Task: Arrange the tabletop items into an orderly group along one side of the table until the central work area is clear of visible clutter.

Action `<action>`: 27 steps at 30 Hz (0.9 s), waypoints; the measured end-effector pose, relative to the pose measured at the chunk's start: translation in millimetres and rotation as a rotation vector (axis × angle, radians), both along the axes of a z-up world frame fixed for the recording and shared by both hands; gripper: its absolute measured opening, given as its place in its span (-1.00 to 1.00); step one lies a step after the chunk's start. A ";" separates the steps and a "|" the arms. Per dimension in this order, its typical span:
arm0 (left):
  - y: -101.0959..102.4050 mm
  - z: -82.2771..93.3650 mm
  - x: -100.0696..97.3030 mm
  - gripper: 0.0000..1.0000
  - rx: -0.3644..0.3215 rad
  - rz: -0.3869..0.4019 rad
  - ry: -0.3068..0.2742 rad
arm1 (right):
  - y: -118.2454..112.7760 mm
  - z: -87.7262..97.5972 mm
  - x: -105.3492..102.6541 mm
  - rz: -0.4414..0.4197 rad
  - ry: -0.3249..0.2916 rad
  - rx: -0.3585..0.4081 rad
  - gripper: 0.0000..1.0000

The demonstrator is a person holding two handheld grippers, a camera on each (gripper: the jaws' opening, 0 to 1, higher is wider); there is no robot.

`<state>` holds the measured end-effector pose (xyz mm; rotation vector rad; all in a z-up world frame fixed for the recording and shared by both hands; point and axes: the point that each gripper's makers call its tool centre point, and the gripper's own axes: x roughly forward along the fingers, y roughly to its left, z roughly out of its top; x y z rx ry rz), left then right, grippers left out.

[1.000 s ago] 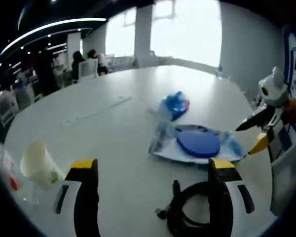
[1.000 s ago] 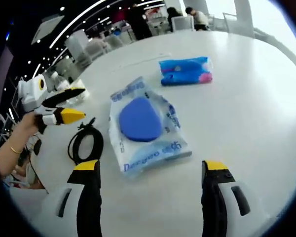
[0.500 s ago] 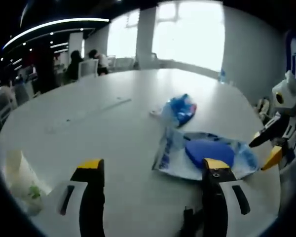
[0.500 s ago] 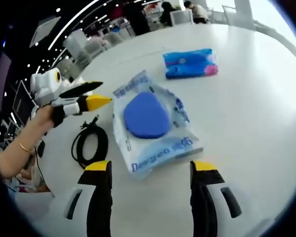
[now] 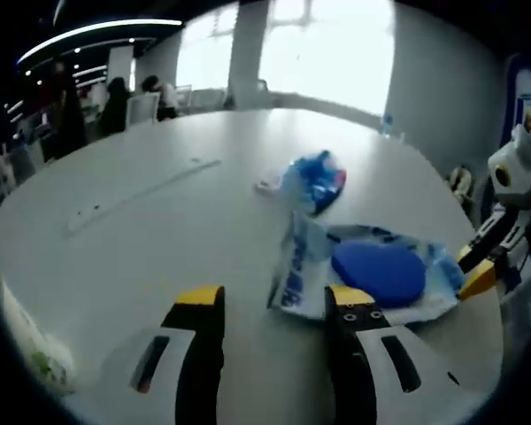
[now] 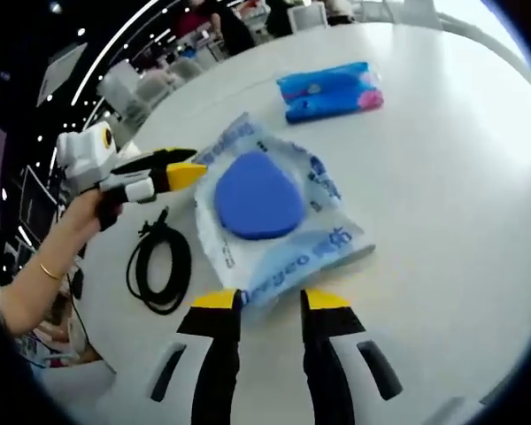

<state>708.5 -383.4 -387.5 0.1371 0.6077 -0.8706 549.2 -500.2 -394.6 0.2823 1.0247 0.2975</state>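
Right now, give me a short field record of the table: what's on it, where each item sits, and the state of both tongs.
table: white, round
clear bag with blue pad: flat, mid-table, just ahead of right tongs
blue packet: beyond the bag, apart from it
black cable: coiled, left of the bag in the right gripper view
left tongs: jaws apart, near bag's edge, holding nothing
right tongs: jaws narrowed at bag's near edge; grip cannot be confirmed

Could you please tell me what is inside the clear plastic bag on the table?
Inside the bag lies one flat blue rounded pad, visible through the plastic. Anything beneath the pad is hidden.
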 end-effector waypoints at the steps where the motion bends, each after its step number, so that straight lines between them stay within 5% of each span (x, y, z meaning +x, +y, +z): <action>1: 0.2 -1.3 -0.3 -0.30 -0.001 -0.002 0.011 | 0.7 -0.4 0.2 -0.013 0.005 0.008 -0.53; 5: -4.1 -2.2 -4.8 -0.65 -0.048 -0.016 0.065 | 4.4 -2.0 0.7 -0.003 0.007 0.013 -0.60; 15: -5.6 -2.4 -6.6 -0.87 -0.049 -0.018 0.091 | 6.7 -4.1 0.2 -0.032 0.016 0.061 -0.79; 20: -5.1 1.0 -8.9 -0.99 -0.088 -0.005 0.167 | 1.8 -2.9 5.6 -0.113 -0.005 0.119 -0.90; 27: -5.3 3.4 -10.6 -1.00 -0.010 -0.033 0.091 | -0.9 3.6 10.1 -0.111 -0.053 0.104 -0.98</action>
